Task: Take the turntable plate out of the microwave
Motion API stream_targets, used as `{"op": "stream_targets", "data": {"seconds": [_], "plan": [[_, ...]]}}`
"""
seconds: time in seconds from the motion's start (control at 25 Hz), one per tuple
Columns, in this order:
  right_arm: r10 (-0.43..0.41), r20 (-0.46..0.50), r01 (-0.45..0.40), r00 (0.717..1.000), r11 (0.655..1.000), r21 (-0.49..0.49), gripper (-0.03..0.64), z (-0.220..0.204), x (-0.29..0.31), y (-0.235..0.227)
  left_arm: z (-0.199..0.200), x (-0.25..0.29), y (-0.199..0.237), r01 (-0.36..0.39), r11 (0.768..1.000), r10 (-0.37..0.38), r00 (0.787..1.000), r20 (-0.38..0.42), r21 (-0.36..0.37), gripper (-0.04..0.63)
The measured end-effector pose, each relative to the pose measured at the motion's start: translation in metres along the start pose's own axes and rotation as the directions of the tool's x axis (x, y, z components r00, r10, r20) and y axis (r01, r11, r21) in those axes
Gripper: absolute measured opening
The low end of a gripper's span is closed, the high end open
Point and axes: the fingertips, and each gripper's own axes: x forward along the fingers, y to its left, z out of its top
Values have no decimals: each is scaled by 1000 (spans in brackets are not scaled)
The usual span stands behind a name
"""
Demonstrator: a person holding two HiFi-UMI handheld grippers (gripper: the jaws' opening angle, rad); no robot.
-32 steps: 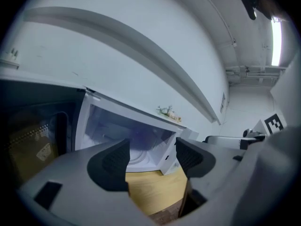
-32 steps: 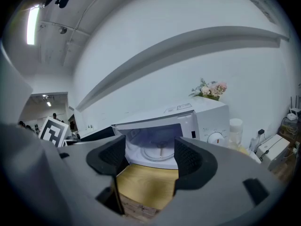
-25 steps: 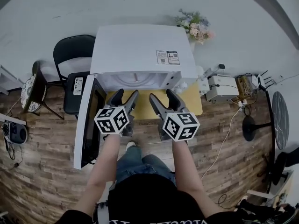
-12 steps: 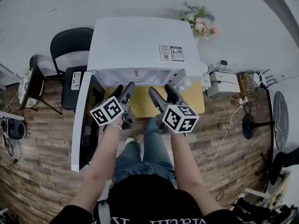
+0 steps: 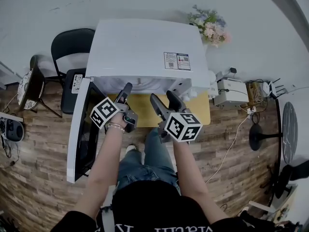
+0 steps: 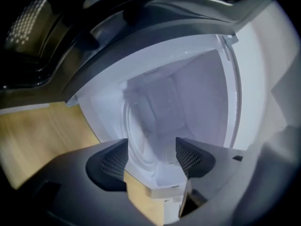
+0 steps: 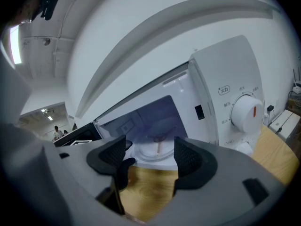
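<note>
The white microwave [image 5: 145, 47] stands on a yellow table [image 5: 145, 108] with its door [image 5: 82, 129] swung open to the left. Inside the cavity lies the clear glass turntable plate [image 7: 150, 150], which also fills the left gripper view as a plate [image 6: 141, 126] seen tilted. My left gripper [image 5: 125, 92] is rolled onto its side at the cavity mouth, open [image 6: 150, 154], with nothing between its jaws. My right gripper [image 5: 163, 99] points at the opening just right of it, open [image 7: 149, 154] and empty, still short of the plate.
The microwave's control dial [image 7: 244, 111] is right of the cavity. A black chair [image 5: 70, 45] stands left of the microwave, flowers [image 5: 208, 25] behind it, and a white box [image 5: 231, 92] with cables lies on the wood floor to the right.
Both grippers have moved forward and down toward the microwave opening. The left gripper has rolled onto its side. Jaws stay as wide as before.
</note>
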Motion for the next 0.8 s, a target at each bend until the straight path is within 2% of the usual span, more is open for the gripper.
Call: {"op": "stream_targets", "data": {"seconds": [0.12, 0.2, 0.4, 0.6, 0.8], "plan": [[6, -2, -6, 1000, 1000, -1, 330, 1, 4, -1, 6, 3, 7, 2, 994, 2, 999, 37, -109, 310], [8, 0, -8, 1000, 1000, -1, 327, 2, 6, -2, 8, 4, 10, -10, 989, 17, 999, 44, -145, 310], [2, 0, -2, 1000, 1000, 5, 313, 2, 11, -4, 5, 10, 14, -21, 980, 28, 999, 31, -199, 310], [-7, -6, 7, 1000, 1000, 12, 298, -1, 17, -6, 3, 18, 12, -23, 978, 31, 999, 32, -209, 300], [-15, -14, 16, 1000, 999, 37, 285, -7, 20, -12, 3, 16, 25, -62, 972, 80, 994, 74, -225, 208]]}}
